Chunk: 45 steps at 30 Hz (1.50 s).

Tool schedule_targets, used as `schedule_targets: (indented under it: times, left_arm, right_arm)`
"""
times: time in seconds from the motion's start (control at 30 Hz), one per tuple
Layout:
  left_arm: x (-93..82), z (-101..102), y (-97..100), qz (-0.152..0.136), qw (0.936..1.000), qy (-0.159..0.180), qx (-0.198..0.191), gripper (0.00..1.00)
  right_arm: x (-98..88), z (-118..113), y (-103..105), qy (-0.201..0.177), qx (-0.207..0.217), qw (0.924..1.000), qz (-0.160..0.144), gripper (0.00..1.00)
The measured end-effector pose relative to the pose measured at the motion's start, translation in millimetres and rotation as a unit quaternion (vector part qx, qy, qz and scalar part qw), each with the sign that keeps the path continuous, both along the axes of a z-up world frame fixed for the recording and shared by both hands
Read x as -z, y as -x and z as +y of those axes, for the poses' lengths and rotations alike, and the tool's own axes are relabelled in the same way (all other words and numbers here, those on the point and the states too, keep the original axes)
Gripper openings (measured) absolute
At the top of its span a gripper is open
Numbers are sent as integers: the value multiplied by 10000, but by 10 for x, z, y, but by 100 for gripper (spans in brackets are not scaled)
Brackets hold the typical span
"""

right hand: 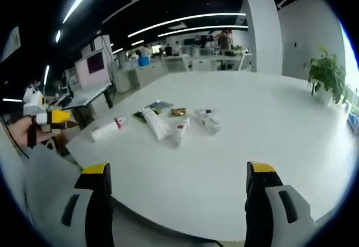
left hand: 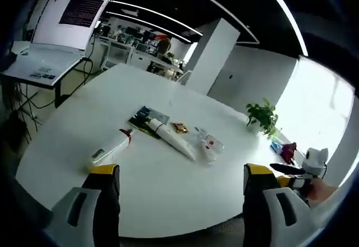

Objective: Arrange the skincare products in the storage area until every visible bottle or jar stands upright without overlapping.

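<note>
Well beyond both wide-apart claws (left hand: pixel 175 202) (right hand: pixel 176 202), skincare products (left hand: pixel 168 132) lie flat on the table (left hand: pixel 168 196).

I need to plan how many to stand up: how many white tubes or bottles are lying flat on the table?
3, maybe more: a red-capped bottle alone at the left, a long tube beside the dark packet, a clear bottle at the right.

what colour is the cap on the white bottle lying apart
Red, on the white plastic bottle; clearest in the left gripper view.

An open-plan office: a large white worktop (left hand: pixel 168 191), a laptop (left hand: pixel 53 39) on a side stand, rows of desks (right hand: pixel 185 62) behind, strip ceiling lights (right hand: pixel 185 21), and a potted plant (right hand: pixel 325 76) by the window.
</note>
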<state>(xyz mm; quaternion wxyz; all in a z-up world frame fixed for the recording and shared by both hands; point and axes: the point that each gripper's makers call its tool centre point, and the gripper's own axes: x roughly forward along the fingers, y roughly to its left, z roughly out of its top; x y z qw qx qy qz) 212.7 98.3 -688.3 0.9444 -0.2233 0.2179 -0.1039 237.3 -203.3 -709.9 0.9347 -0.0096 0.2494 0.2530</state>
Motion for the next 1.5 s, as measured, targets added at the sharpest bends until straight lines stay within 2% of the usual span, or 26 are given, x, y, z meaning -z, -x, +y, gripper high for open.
schedule_targets:
  times: [0.1, 0.13, 0.17, 0.27, 0.43, 0.67, 0.73, 0.8, 0.87, 1.1, 1.13, 1.17, 1.2, 1.23, 1.33, 1.5]
  left_arm:
    - [13, -30, -47, 49, 9998, 177, -94, 90]
    - [27, -41, -53, 92, 9997, 198, -89, 91]
    - [43, -49, -54, 148, 9997, 170, -61, 91]
    - [41, 23, -86, 94, 9999, 37, -98, 92]
    - [72, 30, -104, 128, 9999, -86, 4, 92]
    - [79, -41, -108, 186, 9990, -337, 216, 92]
    - [70, -16, -159, 139, 9981, -521, 296, 94]
    - [-7, -31, -212, -95, 9977, -511, 443, 95]
    - [-60, 21, -254, -153, 9977, -522, 410, 99]
    - [-106, 158, -353, -141, 9943, -902, 552, 99]
    - [-101, 183, -365, -124, 9940, -921, 570, 96]
    - [-78, 204, -367, -54, 9937, -934, 615, 89]
    - [-17, 154, -325, 175, 9919, -950, 828, 83]
    - [3, 150, -328, 244, 9906, -1021, 875, 80]
    - [-23, 195, -414, 117, 9874, -1249, 962, 92]
    - [-9, 262, -512, 265, 9852, -1332, 1049, 88]
  right_arm:
    - [21, -25, -74, 146, -63, 9999, -2, 100]
    - [26, -38, -84, 83, -5, 10000, -28, 100]
    - [68, -50, -52, 44, 43, 9998, 183, 100]
    - [37, -39, -64, -41, 42, 10000, 74, 99]
    - [57, 0, -44, 5, -88, 9999, 119, 99]
    - [55, -6, -50, -5, -88, 9999, 109, 96]
    - [53, -1, -48, -27, -93, 9999, 121, 97]
    - [44, 0, -49, -31, -96, 9999, 94, 96]
    - [45, -8, -48, -20, -83, 9999, 94, 96]
    - [54, -11, -40, 27, -88, 9999, 119, 96]
    - [57, -9, -40, 37, -96, 9999, 124, 96]
    - [61, -9, -42, 45, -96, 9999, 126, 96]
    - [64, -11, -46, 56, -94, 9999, 126, 96]
    - [66, -10, -52, 64, -88, 9999, 127, 96]
    - [79, -17, -75, 78, -77, 9998, 144, 96]
    - [86, 1, -78, 122, -112, 9998, 145, 96]
